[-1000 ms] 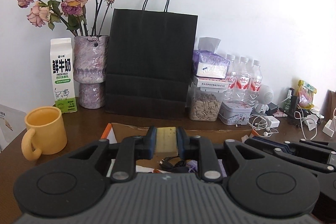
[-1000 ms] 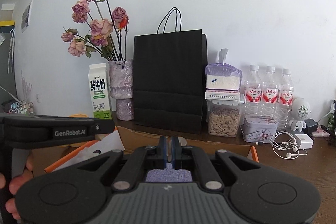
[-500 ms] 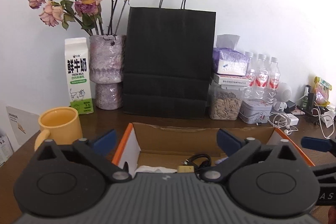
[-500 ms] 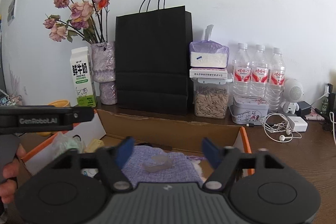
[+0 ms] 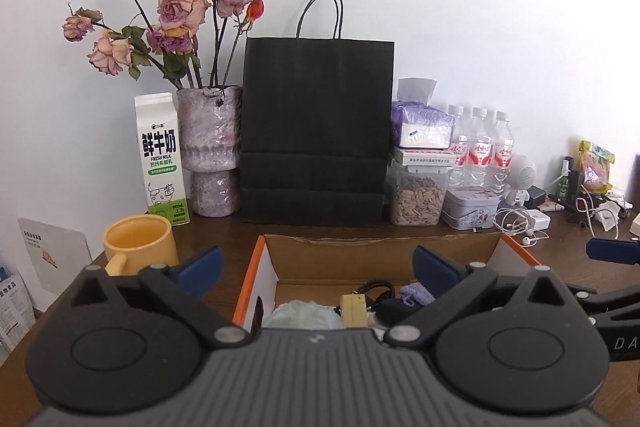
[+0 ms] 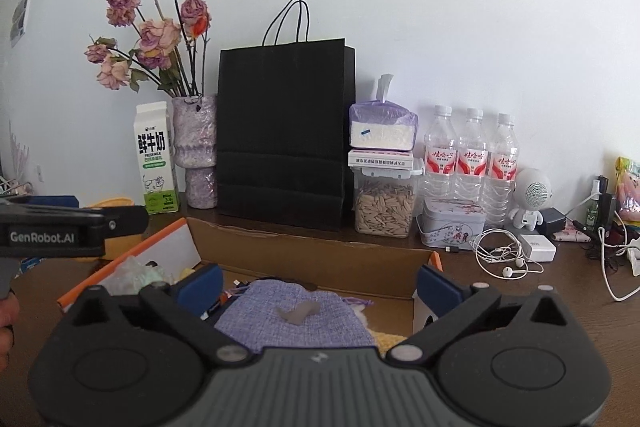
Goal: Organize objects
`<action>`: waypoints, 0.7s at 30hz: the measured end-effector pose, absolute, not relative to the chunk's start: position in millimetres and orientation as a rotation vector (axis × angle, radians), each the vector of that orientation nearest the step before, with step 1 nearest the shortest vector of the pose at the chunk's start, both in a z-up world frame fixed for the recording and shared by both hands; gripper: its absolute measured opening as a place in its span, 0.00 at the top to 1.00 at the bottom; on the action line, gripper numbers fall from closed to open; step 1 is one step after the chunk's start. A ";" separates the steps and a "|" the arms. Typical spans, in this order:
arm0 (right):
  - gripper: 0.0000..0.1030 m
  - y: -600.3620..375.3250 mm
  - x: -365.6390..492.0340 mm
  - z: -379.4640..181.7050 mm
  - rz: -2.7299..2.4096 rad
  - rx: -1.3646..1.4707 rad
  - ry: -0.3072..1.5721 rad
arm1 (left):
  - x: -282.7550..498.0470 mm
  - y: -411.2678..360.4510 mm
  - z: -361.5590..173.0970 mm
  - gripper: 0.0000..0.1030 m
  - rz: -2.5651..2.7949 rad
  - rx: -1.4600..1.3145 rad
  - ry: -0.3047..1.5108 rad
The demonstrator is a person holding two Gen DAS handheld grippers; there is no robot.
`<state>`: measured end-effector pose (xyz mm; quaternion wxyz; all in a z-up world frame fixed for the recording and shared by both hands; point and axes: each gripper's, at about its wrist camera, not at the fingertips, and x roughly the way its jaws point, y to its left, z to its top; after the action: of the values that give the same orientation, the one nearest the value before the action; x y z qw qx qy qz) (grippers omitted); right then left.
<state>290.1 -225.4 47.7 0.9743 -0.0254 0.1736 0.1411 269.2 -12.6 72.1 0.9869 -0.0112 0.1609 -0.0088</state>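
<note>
Both tools have changed since a second ago: we held a yellow block in the left gripper [image 5: 316, 267] and pinched purple cloth in the right gripper [image 6: 320, 285]; now neither holds anything. Left jaws stand fully apart; right jaws are opening, with nothing pressed between them.

Largest first, the cardboard box [image 5: 380, 247] sits on the desk [image 5: 224, 235] in front of the black paper bag [image 5: 318, 131]. Inside it lie the purple fabric pouch [image 6: 296, 323], below the right gripper, and the smaller yellow block [image 5: 352, 309], beside a black cable [image 5: 378, 287].

To finish this release well, we judge that both tools should back straight out, fingers kept wide, so no pad drags the pouch or block. Then we pick the next loose item, such as the earphones [image 6: 504, 255]
</note>
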 end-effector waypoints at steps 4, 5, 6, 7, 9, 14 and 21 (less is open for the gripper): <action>0.00 -229.1 254.2 57.1 0.283 -0.048 0.349 | 233.3 -7.6 76.7 0.00 -0.039 -0.019 0.340; 0.00 -229.8 245.4 58.1 0.283 -0.045 0.352 | 225.0 -6.9 76.9 0.00 -0.042 -0.017 0.346; 0.00 -230.6 236.5 58.8 0.282 -0.045 0.357 | 216.2 -6.3 76.5 0.00 -0.045 -0.015 0.354; 0.00 -231.2 228.2 59.0 0.279 -0.044 0.364 | 207.7 -5.9 76.1 0.00 -0.048 -0.012 0.361; 0.00 -231.9 212.1 58.6 0.275 -0.039 0.379 | 193.6 -5.1 74.4 0.00 -0.050 -0.009 0.378; 0.00 -231.0 178.3 51.9 0.276 -0.025 0.428 | 162.2 -2.2 63.0 0.00 -0.053 0.001 0.446; 0.00 -224.9 146.7 36.3 0.287 -0.019 0.486 | 137.4 3.7 44.3 0.00 -0.023 -0.007 0.534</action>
<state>146.7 -224.9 36.3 0.9604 -0.0092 0.2400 0.1414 137.4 3.7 44.3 0.9645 -0.0033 0.2640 -0.0114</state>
